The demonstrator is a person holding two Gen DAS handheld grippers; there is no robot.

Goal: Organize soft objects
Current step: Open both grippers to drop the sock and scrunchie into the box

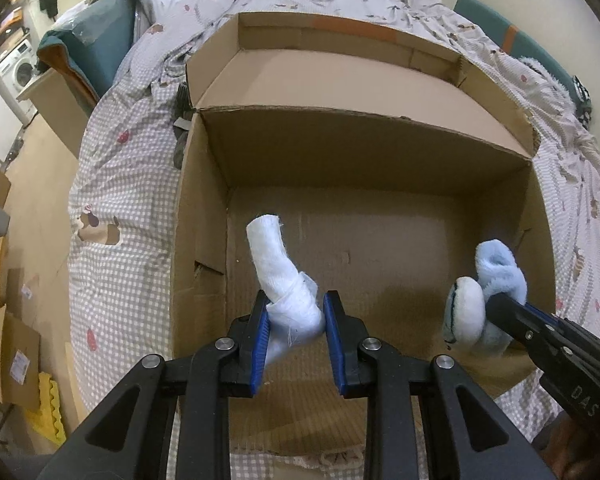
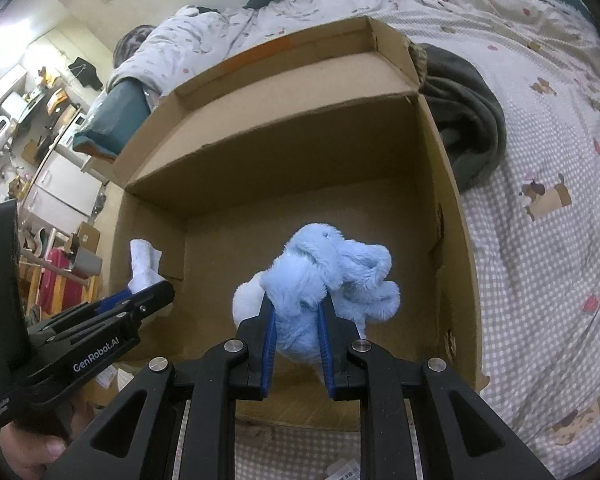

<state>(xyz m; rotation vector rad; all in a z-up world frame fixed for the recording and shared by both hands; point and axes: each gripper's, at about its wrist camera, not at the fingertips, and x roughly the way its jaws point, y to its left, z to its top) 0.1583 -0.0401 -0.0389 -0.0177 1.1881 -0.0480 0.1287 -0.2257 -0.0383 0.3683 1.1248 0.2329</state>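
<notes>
Cloth, white and rolled, sits pinched between the jaws of the left gripper over the open box, its free end sticking up. It looks light and limp (likely to sag if held at a tip), so a grip near the middle suits it.

From the right wrist, the right gripper is clamped on a blue plush, also above the box floor. Fluffy and squashy, it should handle best by its bulk.
</notes>
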